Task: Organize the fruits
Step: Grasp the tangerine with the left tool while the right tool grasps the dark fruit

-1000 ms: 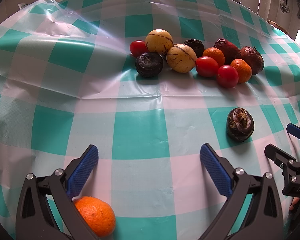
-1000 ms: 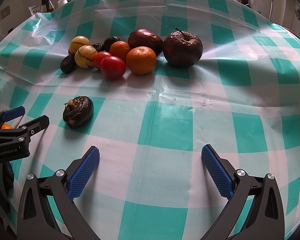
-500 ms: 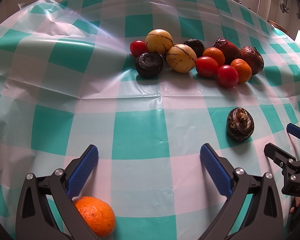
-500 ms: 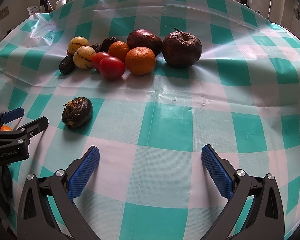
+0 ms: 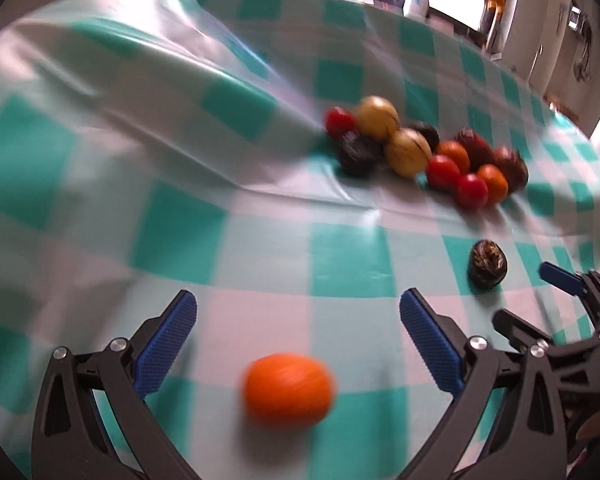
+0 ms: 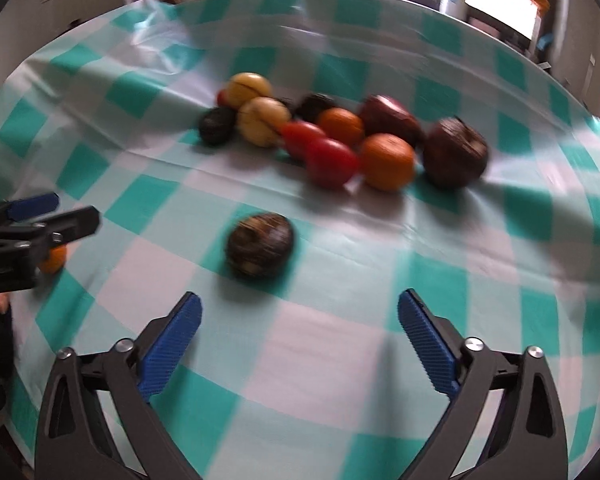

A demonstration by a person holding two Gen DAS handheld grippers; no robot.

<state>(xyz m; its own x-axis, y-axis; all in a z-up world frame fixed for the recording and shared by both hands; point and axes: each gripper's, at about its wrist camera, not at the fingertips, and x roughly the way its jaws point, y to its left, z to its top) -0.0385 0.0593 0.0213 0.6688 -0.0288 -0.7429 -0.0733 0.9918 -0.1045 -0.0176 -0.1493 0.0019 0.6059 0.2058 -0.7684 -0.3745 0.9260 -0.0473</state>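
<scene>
My left gripper is open, and a loose orange lies on the cloth between its jaws, untouched. My right gripper is open and empty, with a dark wrinkled fruit lying just ahead of it; that fruit also shows in the left wrist view. A cluster of fruits lies further back: two yellow striped ones, red tomatoes, oranges and dark wrinkled fruits. The cluster also shows in the left wrist view. Both views are blurred.
A teal and white checked tablecloth covers the round table, with creases at the back left. In the right wrist view the left gripper shows at the left edge with the orange behind it. Bottles and a window stand beyond the table.
Both grippers have swung and tilted, blurring the views. The orange now sits between the left gripper's jaws instead of behind its left finger. The dark fruit is now centred ahead of the right gripper.
</scene>
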